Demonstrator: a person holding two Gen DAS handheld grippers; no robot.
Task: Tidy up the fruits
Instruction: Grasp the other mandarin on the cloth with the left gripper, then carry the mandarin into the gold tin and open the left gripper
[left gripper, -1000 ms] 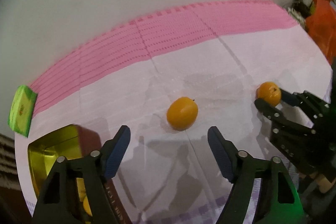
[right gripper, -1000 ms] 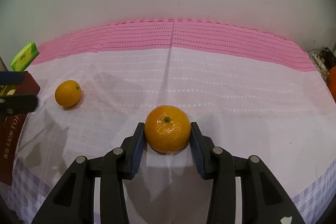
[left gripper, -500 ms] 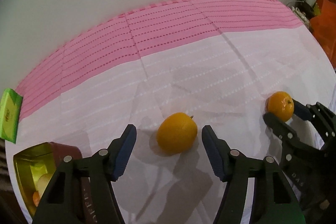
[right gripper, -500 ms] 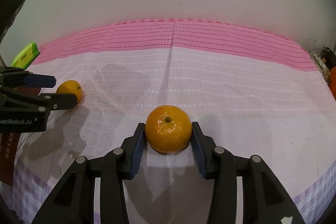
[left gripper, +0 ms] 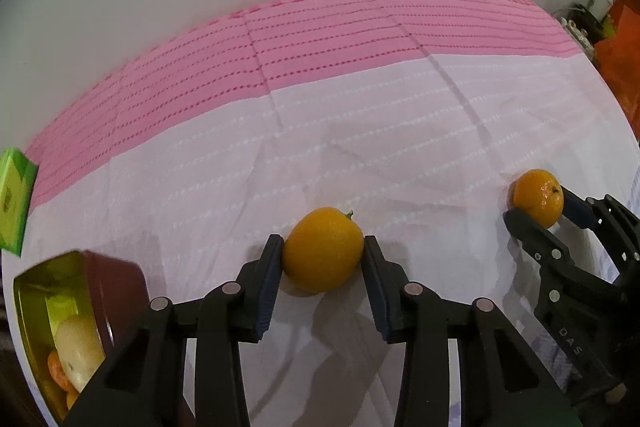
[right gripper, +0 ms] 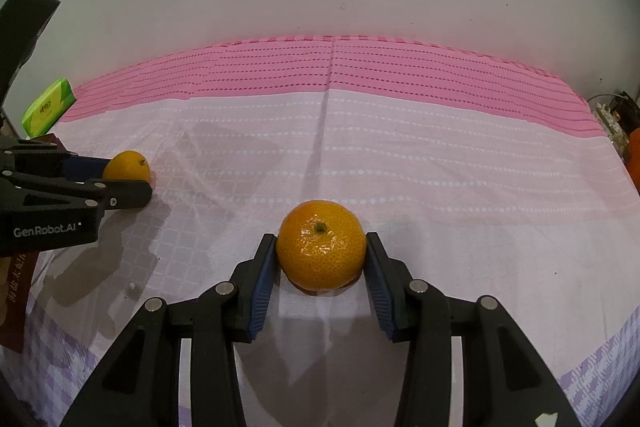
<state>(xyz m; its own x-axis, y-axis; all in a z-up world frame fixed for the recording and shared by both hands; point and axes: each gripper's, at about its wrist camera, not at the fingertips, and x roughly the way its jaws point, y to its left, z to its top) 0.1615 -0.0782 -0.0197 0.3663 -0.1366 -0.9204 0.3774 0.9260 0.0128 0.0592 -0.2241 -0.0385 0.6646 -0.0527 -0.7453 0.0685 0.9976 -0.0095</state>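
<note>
A smooth orange fruit [left gripper: 323, 249] with a small stem lies on the pink and white cloth [left gripper: 360, 131]; my left gripper [left gripper: 323, 255] is shut on it, a blue pad touching each side. The right wrist view shows the same fruit [right gripper: 127, 166] at far left inside the left gripper [right gripper: 128, 183]. A dimpled mandarin [right gripper: 321, 243], stem up, rests on the cloth [right gripper: 400, 155] with my right gripper [right gripper: 321, 259] shut on it. The left wrist view shows that mandarin [left gripper: 538, 197] and the right gripper [left gripper: 540, 215] at right.
A dark red tin [left gripper: 68, 311] with a gold inside holds a pale fruit and orange pieces at the lower left. A green packet [left gripper: 14, 199] lies at the cloth's left edge, also the green packet [right gripper: 48, 107] in the right view. A white wall stands behind the table.
My left gripper sank toward the smooth orange fruit and its jaws went from wide open to shut on it. The right gripper stayed still on the mandarin.
</note>
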